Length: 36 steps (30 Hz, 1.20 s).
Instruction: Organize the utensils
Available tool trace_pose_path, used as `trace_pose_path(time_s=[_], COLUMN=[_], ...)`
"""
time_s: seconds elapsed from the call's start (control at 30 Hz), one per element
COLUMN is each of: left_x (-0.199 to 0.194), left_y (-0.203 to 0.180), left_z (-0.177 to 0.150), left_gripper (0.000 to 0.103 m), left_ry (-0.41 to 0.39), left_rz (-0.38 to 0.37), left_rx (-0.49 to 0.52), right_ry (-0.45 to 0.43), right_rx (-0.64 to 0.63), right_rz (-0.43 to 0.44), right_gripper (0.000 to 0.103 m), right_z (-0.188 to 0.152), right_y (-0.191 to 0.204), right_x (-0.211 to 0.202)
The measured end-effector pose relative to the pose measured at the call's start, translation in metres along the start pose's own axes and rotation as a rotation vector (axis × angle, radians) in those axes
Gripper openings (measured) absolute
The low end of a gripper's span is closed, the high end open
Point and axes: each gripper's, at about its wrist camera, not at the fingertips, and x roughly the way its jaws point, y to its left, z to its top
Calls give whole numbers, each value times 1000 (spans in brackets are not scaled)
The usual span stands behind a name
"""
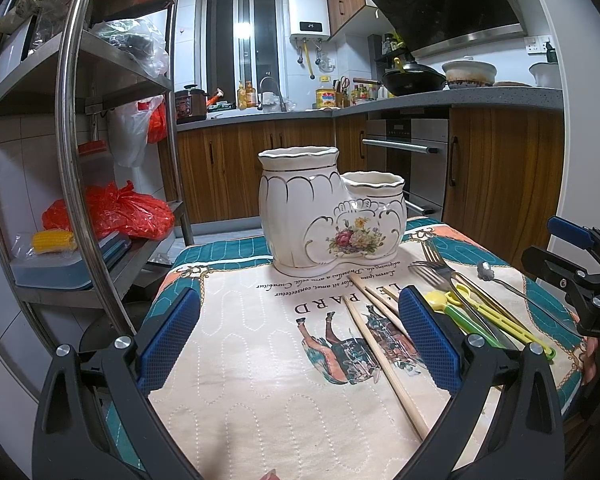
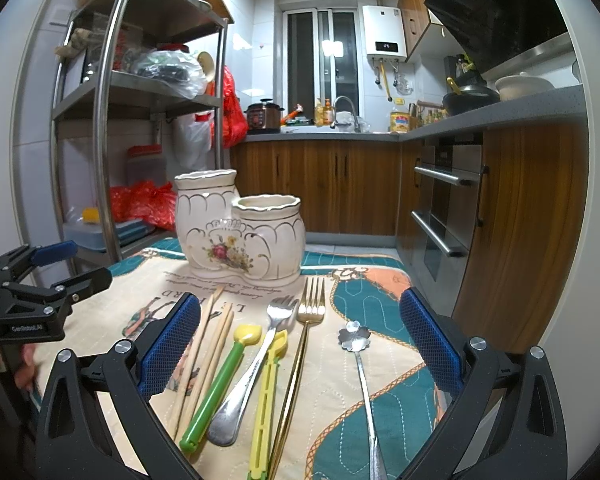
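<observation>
A white ceramic two-cup utensil holder (image 1: 328, 208) (image 2: 240, 232) with a flower print stands at the far end of the table mat. In front of it lie wooden chopsticks (image 2: 206, 356) (image 1: 384, 356), a green and yellow stick (image 2: 220, 384), a silver fork (image 2: 256, 356), a yellow clip (image 2: 268, 392), a gold fork (image 2: 304, 340) and a flower-headed spoon (image 2: 358, 356) (image 1: 500, 276). My left gripper (image 1: 300, 336) hovers open over the mat, left of the utensils. My right gripper (image 2: 300, 344) is open above the utensil row, holding nothing.
A metal shelf rack (image 1: 84, 128) with bags and boxes stands left of the table. Kitchen cabinets and an oven (image 2: 444, 208) run along the back and right. The patterned mat (image 1: 260, 360) covers the table. A hand (image 2: 24, 364) holds the left gripper.
</observation>
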Motion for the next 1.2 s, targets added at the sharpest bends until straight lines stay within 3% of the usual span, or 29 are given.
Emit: trace_pose_path(time_s=[0.83, 1.2], left_x=[0, 8], left_y=[0, 3], left_z=[-1, -1], left_gripper=[98, 98], left_ry=[1, 54], left_rz=[0, -14], left_rx=[2, -24], right_ry=[2, 55], right_rx=[-3, 43], right_rz=[0, -10], right_gripper=[99, 99], right_z=[0, 3], right_y=[-1, 1], right_x=[1, 12])
